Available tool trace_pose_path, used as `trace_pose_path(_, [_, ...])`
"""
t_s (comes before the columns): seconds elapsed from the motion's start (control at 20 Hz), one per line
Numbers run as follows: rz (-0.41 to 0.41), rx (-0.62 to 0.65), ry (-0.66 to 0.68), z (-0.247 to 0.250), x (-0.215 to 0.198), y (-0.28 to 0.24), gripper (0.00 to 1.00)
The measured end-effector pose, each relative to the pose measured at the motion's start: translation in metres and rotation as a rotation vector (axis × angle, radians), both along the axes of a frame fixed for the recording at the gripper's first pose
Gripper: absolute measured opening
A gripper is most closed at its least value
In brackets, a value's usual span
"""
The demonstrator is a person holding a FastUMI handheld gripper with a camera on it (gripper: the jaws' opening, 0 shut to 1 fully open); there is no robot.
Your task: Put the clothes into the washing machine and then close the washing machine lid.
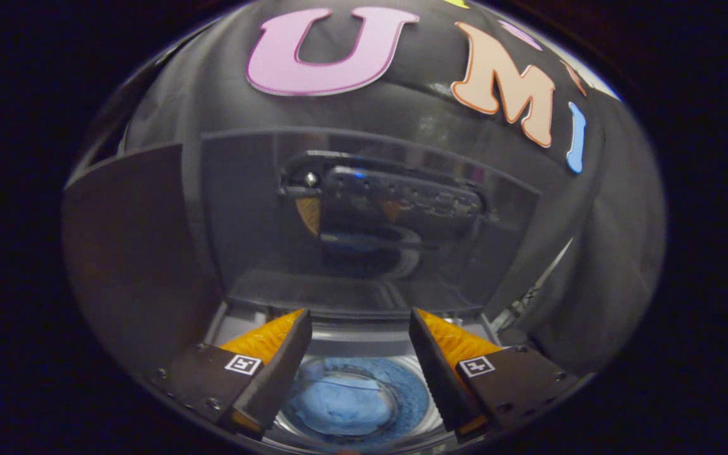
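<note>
Gripper (359, 319) up over washing machine (351, 344), fingers spread wide, nothing between them. Left: dark side panel (130, 253) standing beside machine. Centre: glossy lid (244, 215) raised upright beyond fingertips, mirroring gripper and drum. Below, between fingers: open drum (414, 395) with blue clothes (342, 404) lying inside, bunched in bottom. Each finger carries small square black-and-white marker (242, 364), no readable text. Right: black cloth wall (604, 278) hanging close beside machine, pale strap (538, 284) running down it.
</note>
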State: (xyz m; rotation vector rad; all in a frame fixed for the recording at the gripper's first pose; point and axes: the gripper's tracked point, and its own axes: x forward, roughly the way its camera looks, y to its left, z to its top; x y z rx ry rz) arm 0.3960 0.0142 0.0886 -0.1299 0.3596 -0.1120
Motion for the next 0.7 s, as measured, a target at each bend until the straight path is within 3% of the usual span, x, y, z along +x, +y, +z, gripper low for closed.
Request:
trace_pose_path(0.45, [0.052, 0.042, -0.488, 0.175, 0.038, -0.003, 0.97])
trace_pose_path(0.55, [0.055, 0.028, -0.484, 0.185, 0.05, -0.005, 0.97])
trace_pose_path(0.7, [0.082, 0.051, -0.339, 0.143, 0.082, -0.003, 0.97])
